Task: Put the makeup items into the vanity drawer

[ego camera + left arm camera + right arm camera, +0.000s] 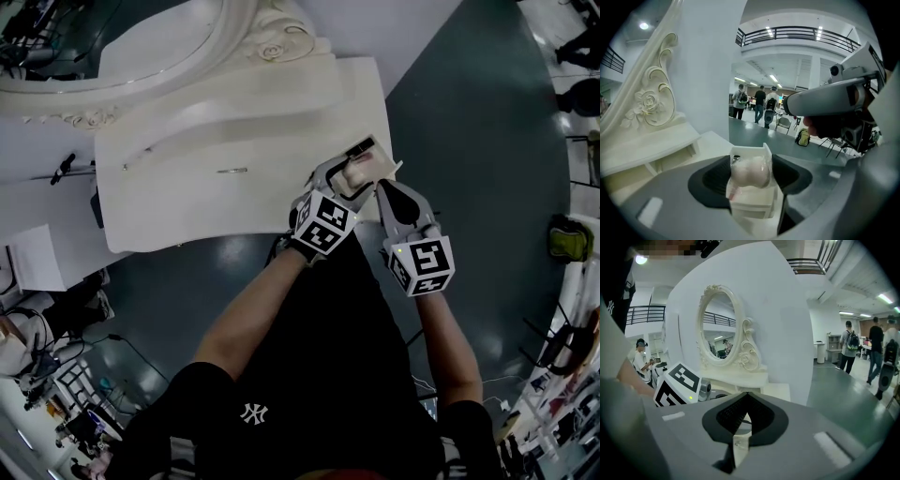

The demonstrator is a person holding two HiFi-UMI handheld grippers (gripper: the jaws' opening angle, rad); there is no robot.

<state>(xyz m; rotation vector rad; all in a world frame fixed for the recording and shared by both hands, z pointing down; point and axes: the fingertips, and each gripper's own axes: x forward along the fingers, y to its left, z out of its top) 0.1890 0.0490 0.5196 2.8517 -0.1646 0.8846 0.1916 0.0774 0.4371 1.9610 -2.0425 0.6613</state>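
Note:
My left gripper (352, 174) is shut on a pale pink makeup sponge (750, 171) in clear wrap. It holds the sponge just above a small white drawer (749, 151), which is pulled out at the right end of the vanity (234, 202). In the head view the sponge (357, 174) shows between the jaws over the drawer (384, 167). Right beside it, my right gripper (382, 186) is shut on a thin white wall of the drawer (740, 444). The inside of the drawer is mostly hidden.
An ornate oval mirror (717, 329) stands at the back of the vanity top. A thin dark stick (232, 171) lies on the top. Dark floor surrounds the vanity. Several people (760, 102), chairs and a green bag (803, 137) are far off. Cluttered desks are at the left (37, 253).

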